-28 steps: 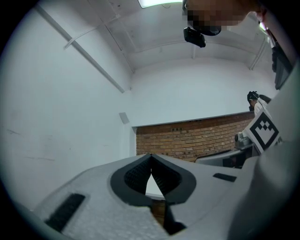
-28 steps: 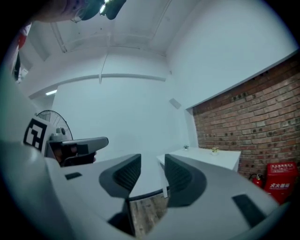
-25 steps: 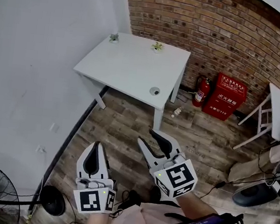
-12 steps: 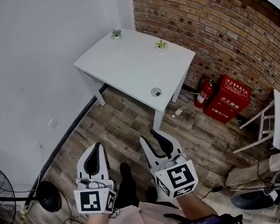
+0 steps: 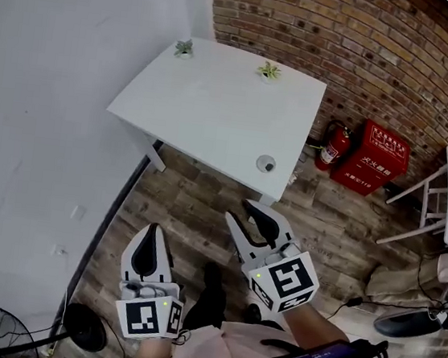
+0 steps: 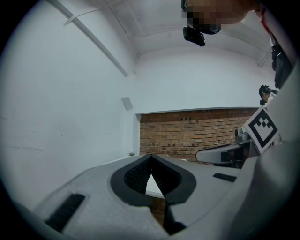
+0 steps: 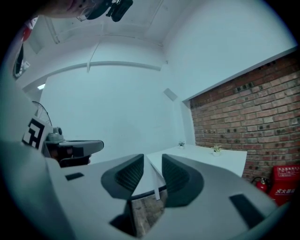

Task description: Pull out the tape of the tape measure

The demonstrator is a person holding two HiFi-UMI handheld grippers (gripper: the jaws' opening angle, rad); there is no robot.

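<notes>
light: even, soft | shadows: faint | edges: fisheye-curved, dark vignette | blur: slight

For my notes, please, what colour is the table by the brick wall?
The square table is white; best in head view.

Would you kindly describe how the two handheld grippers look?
The left gripper and right gripper are each white plastic, with tapered jaws, black ribbed pads and a white cube of black square markers with a small green light. The right gripper's jaws have just been closing, nothing between them.
</notes>
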